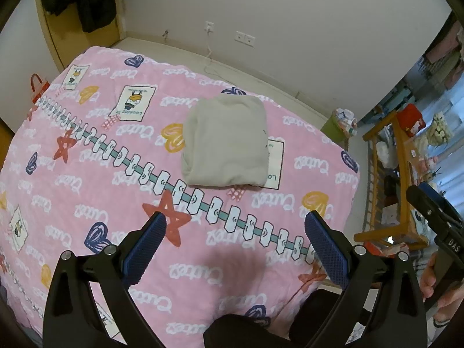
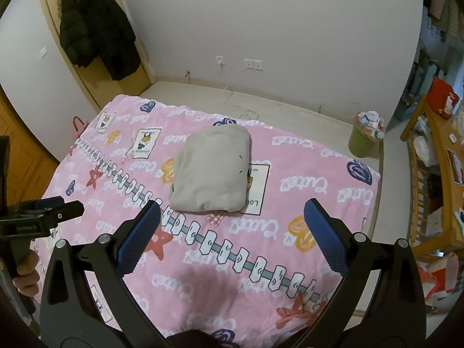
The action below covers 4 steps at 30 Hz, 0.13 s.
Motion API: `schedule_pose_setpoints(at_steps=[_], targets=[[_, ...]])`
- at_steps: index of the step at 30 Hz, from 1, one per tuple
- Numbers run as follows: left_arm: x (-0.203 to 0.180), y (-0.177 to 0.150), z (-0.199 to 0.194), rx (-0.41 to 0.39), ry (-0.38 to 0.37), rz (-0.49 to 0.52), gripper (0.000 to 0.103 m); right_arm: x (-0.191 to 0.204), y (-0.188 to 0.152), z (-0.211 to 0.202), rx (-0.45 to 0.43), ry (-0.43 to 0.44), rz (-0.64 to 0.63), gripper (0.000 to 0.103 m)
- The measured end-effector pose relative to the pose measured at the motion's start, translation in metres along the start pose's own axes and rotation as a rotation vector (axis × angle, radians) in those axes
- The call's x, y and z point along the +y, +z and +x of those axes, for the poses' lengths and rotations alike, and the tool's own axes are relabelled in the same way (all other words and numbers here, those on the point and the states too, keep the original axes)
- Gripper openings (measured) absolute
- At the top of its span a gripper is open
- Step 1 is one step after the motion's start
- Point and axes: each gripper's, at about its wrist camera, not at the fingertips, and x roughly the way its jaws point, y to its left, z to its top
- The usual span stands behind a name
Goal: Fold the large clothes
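A beige garment (image 1: 224, 142) lies folded near the middle of the pink blanket (image 1: 87, 203) — both the left gripper (image 1: 235, 243) and right gripper (image 2: 232, 232) hover above the near edge, spread wide, holding nothing.

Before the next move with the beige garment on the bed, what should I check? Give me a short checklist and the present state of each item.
1. Left claw is open and empty: ok, its pads stand wide apart with only blanket between them.
2. Right claw is open and empty: ok, same state.
3. Beige garment is folded into a compact block: ok, it lies flat and roughly square.
4. Garment rests fully on the pink blanket, away from the bed edges: ok.
5. Both claws are clear of the garment: ok, they hover nearer the person, not touching it.
6. No sleeve or loose end hangs out underneath: cannot tell, the underside is hidden.
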Motion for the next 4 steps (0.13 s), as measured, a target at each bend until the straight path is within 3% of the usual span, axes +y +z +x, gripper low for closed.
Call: schedule_pose_setpoints(at_steps=[4], targets=[[-0.0001,-0.0016,-0.0022,0.000,-0.006,0.013,0.093,0.0015,0.0000,-0.0002,0.002,-0.004,-0.003,0.097]])
